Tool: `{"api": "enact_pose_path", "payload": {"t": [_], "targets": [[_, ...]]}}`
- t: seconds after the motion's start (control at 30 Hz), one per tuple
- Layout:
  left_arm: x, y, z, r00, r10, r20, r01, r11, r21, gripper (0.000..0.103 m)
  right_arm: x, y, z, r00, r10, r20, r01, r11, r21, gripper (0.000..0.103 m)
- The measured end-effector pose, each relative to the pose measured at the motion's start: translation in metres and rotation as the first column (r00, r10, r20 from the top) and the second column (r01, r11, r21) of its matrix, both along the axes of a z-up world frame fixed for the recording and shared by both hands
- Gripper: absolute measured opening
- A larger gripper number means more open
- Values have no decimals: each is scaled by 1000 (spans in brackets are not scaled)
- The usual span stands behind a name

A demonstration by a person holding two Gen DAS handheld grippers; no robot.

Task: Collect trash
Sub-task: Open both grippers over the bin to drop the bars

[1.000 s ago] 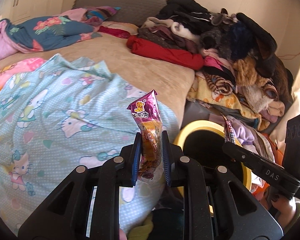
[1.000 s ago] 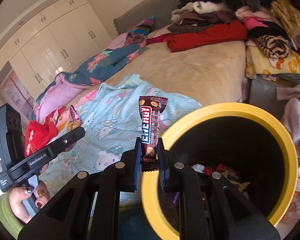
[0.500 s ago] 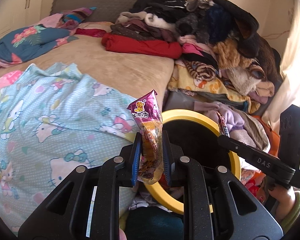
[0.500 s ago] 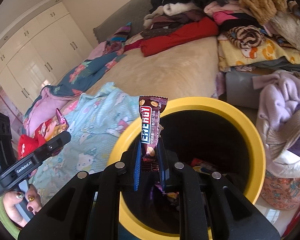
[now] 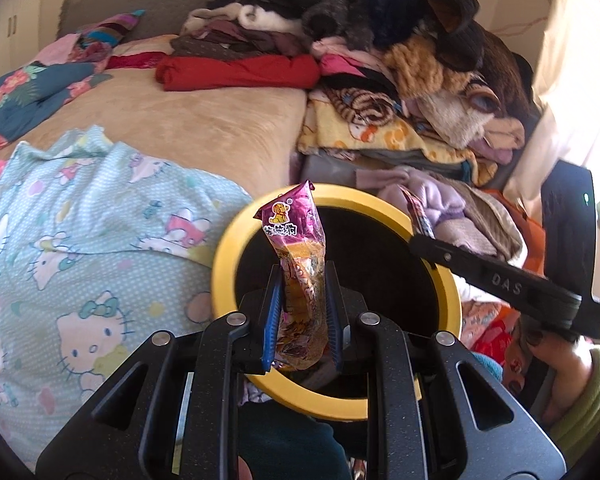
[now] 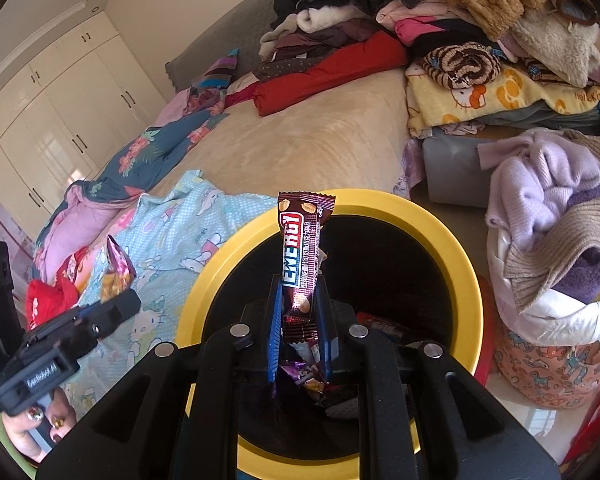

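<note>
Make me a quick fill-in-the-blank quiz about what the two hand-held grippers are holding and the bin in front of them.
1. The left hand-held gripper clamps a ____ snack wrapper.
2. The right hand-held gripper holds a brown wrapper printed with the word ____.
3. The bin's rim is ____.

Missing words: purple; ENERGY; yellow

A crinkled purple and orange foil snack wrapper [image 5: 298,264] is standing upright over the near left rim of the round yellow-rimmed black trash bin [image 5: 236,240]. A dark brown glossy "ENERGY" bar wrapper [image 6: 302,256] is standing upright above the bin's opening, where other wrappers [image 6: 376,324] are lying inside.
</note>
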State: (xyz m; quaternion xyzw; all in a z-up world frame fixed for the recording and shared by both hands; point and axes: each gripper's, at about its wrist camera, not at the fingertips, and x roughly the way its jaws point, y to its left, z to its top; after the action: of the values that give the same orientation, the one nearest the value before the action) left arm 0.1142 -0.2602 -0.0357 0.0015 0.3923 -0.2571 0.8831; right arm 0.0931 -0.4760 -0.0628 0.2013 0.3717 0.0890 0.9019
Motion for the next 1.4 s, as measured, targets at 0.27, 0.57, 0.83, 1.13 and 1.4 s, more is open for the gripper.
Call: {"api": "enact_pose_path", "payload": {"t": [0.27,0.57,0.83,1.13,1.4], "targets": [[-4,-23,-21,996,-81,-44,83,996,46,15,2,-8,-5,1000,-13,-14,13,1000,14,16],[3,-40,-41,984,-142,-106,149,987,65,15,1,-17,-9,999,-36,-30,37,999,24,17],[7,-48,-49,981,-155,-119,165,983,78,15,0,-22,-11,998,-44,-38,45,998,32,17],[12,-46,-49,984,-131,-122,142,986,87,33,-2,-27,-10,997,-58,-47,60,997,49,36],[13,-38,-46,989,-95,-115,105,991,79,62,-10,-30,-3,997,-65,-39,66,997,35,50]]}}
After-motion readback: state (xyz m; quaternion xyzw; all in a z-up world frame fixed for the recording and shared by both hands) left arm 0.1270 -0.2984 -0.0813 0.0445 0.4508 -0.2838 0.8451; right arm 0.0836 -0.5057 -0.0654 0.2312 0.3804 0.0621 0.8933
